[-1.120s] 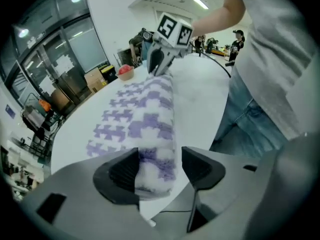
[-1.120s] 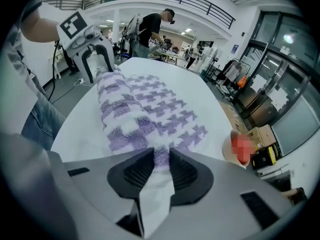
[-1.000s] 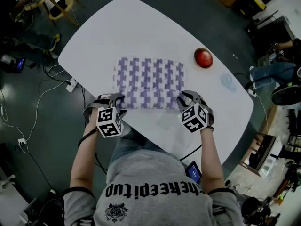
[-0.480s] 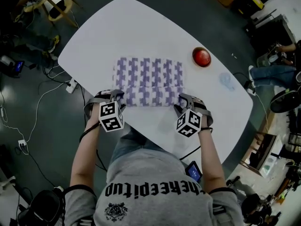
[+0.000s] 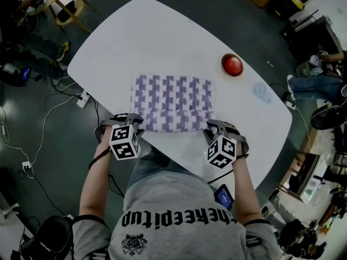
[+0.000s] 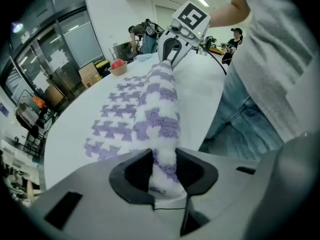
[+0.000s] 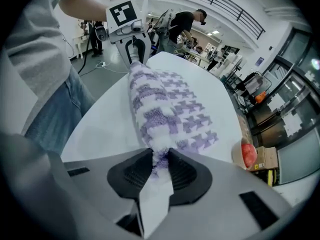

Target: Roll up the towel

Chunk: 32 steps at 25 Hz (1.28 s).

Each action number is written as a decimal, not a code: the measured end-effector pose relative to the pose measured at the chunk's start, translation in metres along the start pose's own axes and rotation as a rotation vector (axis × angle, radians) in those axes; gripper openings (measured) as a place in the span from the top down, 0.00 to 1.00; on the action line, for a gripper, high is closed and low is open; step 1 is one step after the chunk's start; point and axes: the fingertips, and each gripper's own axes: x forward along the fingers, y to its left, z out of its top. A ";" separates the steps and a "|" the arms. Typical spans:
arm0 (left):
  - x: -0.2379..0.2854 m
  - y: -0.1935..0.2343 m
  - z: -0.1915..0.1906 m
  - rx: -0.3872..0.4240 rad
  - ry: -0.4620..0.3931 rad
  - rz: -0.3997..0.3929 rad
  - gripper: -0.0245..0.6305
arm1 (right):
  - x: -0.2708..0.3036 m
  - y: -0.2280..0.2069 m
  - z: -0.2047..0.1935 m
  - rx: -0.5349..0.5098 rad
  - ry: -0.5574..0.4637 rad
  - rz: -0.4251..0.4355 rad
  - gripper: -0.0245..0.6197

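My left gripper [image 6: 161, 160] has just closed its jaws onto the left end of the towel's [image 5: 172, 99] rolled near edge. My right gripper [image 7: 159, 165] has just closed on the right end, fabric pinched between each pair of pads. The rest of the towel lies flat on the white table [image 5: 135, 31], near a red round object [image 5: 232, 64].

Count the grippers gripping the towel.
2. The left gripper pinches the towel's rolled near edge at its left end, and the right gripper pinches it at its right end. Both sets of jaws have just been closing on it. None hidden.
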 end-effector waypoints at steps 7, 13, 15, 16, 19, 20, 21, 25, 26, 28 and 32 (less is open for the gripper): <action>0.000 0.003 0.009 -0.014 -0.039 -0.083 0.77 | -0.004 -0.006 -0.007 0.085 -0.008 0.091 0.82; -0.006 0.017 0.001 -0.081 -0.105 -0.113 0.74 | -0.001 -0.021 0.010 0.156 -0.048 0.079 0.81; -0.008 0.023 0.001 -0.115 -0.132 -0.117 0.73 | -0.002 -0.026 0.011 0.174 -0.063 0.075 0.80; -0.009 0.026 0.002 -0.130 -0.146 -0.118 0.72 | -0.003 -0.029 0.011 0.182 -0.068 0.072 0.80; -0.016 0.036 0.003 -0.171 -0.183 -0.112 0.72 | -0.006 -0.036 0.014 0.200 -0.080 0.056 0.80; -0.018 0.041 0.003 -0.184 -0.193 -0.106 0.72 | -0.006 -0.038 0.015 0.205 -0.083 0.049 0.80; -0.019 0.045 0.002 -0.198 -0.202 -0.099 0.72 | -0.006 -0.040 0.016 0.211 -0.086 0.042 0.80; -0.019 0.063 0.001 -0.242 -0.222 -0.065 0.72 | -0.002 -0.050 0.019 0.232 -0.092 0.019 0.80; -0.018 0.066 0.001 -0.248 -0.224 -0.058 0.72 | -0.002 -0.053 0.020 0.235 -0.091 0.014 0.80; -0.016 0.073 0.002 -0.256 -0.229 -0.048 0.72 | 0.001 -0.058 0.020 0.239 -0.088 0.006 0.80; -0.010 0.083 0.001 -0.280 -0.254 -0.035 0.72 | 0.008 -0.066 0.019 0.260 -0.083 -0.009 0.80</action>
